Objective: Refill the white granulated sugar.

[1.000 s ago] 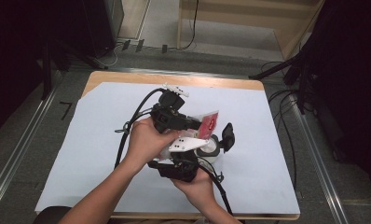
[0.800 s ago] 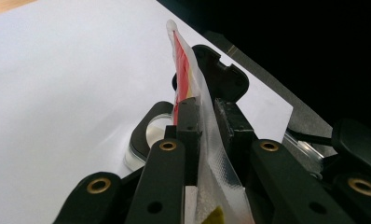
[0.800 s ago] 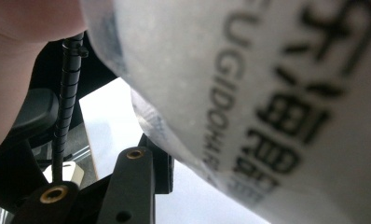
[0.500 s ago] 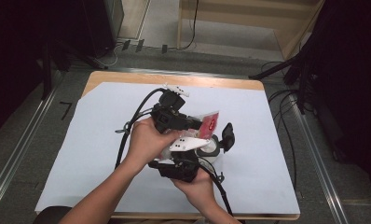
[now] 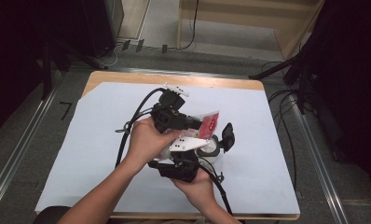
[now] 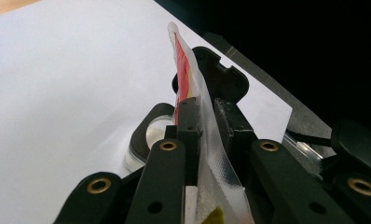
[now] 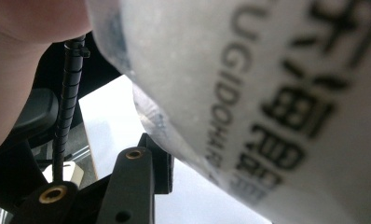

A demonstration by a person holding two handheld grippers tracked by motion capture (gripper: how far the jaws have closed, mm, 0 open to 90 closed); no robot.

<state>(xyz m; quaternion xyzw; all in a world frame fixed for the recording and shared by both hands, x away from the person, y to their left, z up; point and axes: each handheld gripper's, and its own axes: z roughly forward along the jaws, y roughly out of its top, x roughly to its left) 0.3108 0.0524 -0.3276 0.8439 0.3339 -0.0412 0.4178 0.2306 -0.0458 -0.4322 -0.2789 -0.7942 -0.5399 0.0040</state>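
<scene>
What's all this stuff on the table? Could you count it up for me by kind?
Hand-held grippers: 2, left and right
Plastic packets: 1, clear with red print, pinched in the left gripper
Round containers with a black flip lid: 1
White sheets covering the table: 1
Total: 5

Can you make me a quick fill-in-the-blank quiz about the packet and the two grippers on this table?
1. The left gripper is shut on a red and white plastic ____.
2. The table is covered by a ____ sheet.
3. The open black clamshell case lies on the table below the ____ packet.
4. The packet in the right gripper view bears ____ printed lettering.

Missing words: packet; white; red and white; black
</scene>
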